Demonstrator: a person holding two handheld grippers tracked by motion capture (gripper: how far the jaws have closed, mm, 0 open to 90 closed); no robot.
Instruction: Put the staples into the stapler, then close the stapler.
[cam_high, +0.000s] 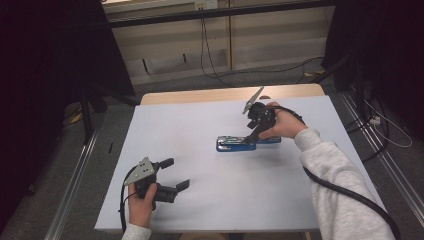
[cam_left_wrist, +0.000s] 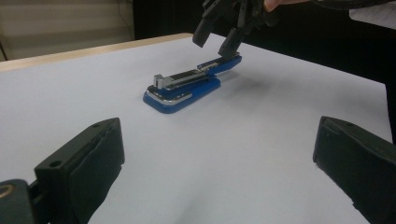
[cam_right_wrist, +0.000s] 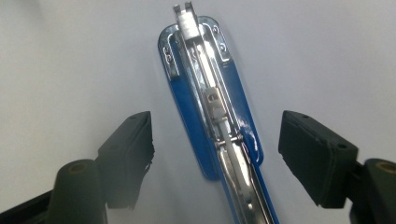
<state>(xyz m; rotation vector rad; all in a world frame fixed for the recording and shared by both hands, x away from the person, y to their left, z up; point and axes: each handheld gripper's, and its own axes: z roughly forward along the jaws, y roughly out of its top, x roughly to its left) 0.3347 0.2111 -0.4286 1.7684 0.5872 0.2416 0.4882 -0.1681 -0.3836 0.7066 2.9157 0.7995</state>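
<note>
Blue stapler with its metal staple channel exposed, lying flat near the middle of the pale grey table sheet.

My right gripper hangs tilted over the stapler's right end, jaws apart and straddling the body in the right gripper view; whether a jaw touches it I cannot tell. My left gripper sits well apart at the near left, jaws spread wide, nothing between them, facing the stapler across bare sheet.
</note>
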